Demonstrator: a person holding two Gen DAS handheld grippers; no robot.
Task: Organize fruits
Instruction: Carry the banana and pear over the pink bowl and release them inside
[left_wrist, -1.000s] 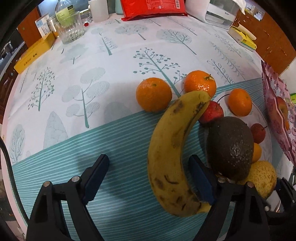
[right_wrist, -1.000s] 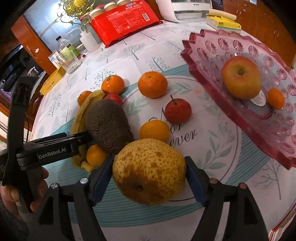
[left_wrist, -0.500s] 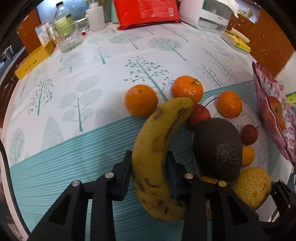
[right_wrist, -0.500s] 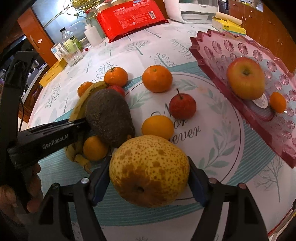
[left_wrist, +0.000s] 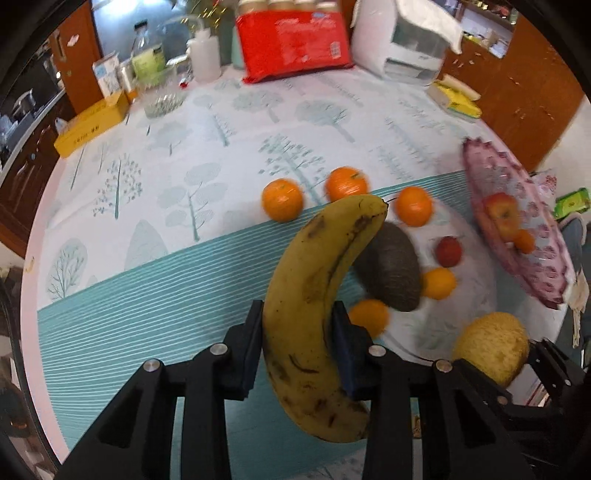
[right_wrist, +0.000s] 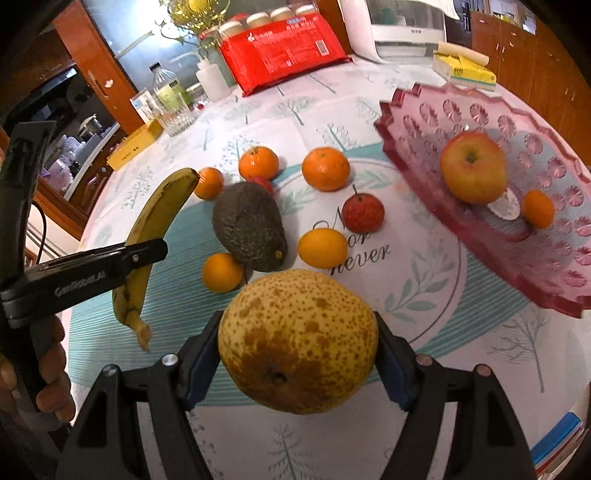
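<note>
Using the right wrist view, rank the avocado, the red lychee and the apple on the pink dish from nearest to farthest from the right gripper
1. Avocado, ahead and slightly left.
2. Red lychee, ahead and right.
3. Apple, far right, on the pink dish.

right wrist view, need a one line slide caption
Right gripper clamps a speckled pear near the pink dish; left gripper holds a banana.
</note>
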